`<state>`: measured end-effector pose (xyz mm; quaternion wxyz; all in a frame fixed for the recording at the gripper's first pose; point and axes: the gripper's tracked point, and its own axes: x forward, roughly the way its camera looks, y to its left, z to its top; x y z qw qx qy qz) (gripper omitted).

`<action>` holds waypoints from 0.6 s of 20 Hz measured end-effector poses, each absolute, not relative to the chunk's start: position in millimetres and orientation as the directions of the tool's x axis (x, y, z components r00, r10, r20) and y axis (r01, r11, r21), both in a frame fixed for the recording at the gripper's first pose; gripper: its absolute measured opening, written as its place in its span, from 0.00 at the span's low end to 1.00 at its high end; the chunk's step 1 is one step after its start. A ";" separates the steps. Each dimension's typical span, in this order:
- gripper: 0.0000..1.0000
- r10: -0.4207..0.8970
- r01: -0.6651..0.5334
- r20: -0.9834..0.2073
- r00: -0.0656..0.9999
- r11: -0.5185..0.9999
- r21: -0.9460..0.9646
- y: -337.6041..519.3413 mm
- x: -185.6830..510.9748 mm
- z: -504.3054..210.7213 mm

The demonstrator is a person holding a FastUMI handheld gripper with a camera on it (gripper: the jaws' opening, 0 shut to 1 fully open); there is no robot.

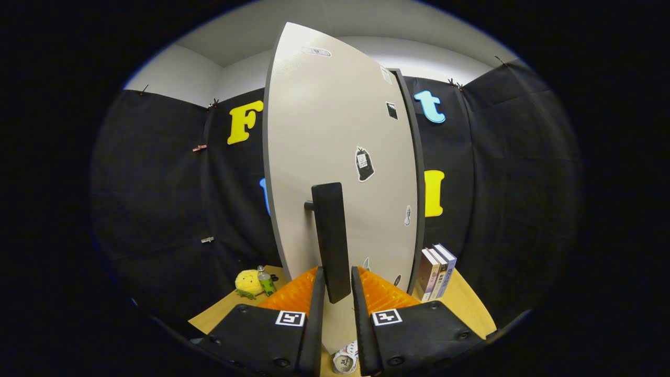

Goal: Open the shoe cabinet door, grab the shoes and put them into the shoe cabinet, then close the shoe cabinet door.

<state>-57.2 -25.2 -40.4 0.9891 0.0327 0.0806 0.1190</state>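
Item: shoe cabinet door (335, 131), pale panel with stickers, stood directly ahead of my jaws. Its black handle (331, 241) hung between my fingers (315, 303); whether both pressed it, I could not tell. Left beyond my gripper (335, 285): yellow plush toy (248, 283), small bottle (266, 281). Right: three upright books (436, 272) on the wooden table (466, 303).

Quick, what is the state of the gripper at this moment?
Gripper: jaws stand on both sides of the black bar handle of the beige cabinet door; whether they press it cannot be told.
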 end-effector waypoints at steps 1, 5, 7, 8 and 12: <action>0.32 0.235 -0.226 -0.153 0.960 0.971 0.077 -27.4 -58.2 -40.2; 0.32 0.205 -0.194 -0.158 0.966 0.978 0.079 -43.4 -65.9 -39.2; 0.32 0.183 -0.171 -0.159 0.970 0.981 0.086 -56.6 -70.4 -38.9; 0.32 0.170 -0.157 -0.161 0.972 0.984 0.090 -64.3 -73.0 -38.9; 0.32 0.100 -0.084 -0.162 0.982 0.991 0.101 -101.1 -89.4 -34.0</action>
